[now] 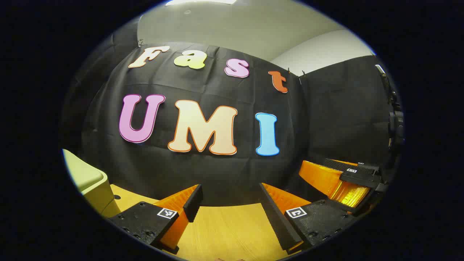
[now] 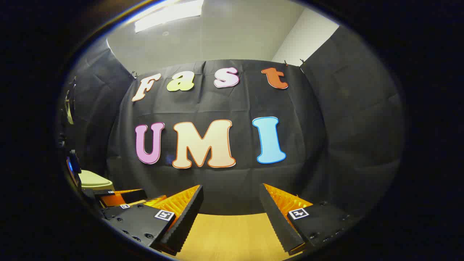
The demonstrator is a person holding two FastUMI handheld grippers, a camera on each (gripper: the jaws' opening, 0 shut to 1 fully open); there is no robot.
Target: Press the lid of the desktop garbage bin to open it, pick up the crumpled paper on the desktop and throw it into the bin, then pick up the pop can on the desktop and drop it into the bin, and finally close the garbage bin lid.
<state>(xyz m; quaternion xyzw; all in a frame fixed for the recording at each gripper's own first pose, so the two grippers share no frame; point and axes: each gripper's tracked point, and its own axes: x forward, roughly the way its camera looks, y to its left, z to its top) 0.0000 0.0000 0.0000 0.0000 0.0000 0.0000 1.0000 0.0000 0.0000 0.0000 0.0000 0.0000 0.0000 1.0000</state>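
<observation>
Booth: black cloth wall (image 1: 217, 174) hangs straight ahead of you, with a pale ceiling and a lit panel above it in both views.
Table: your wooden table (image 1: 224, 228) runs under both tools up to the foot of the cloth.
Left gripper (image 1: 230, 206): your jaws stand wide apart, nothing between them, just bare table in the gap; the tool points level at the wall.
Right gripper (image 2: 230, 210): your jaws are also spread wide and hold nothing; it faces the wall the same way.
Bin (image 1: 88, 179): the pale green bin sits at the far left of the left gripper view, on the table, well to the left of your left fingers; its lid looks flat down, closed.
Bin, second look: in the right gripper view it shows small at the far left edge (image 2: 93, 180), beyond your left tool.
Tools together: your right tool shows at the right edge of the left gripper view (image 1: 348, 181), beside the left one and apart from it.
Camera mount: a dark stand (image 1: 395, 127) hangs at the right edge of the left gripper view.
</observation>
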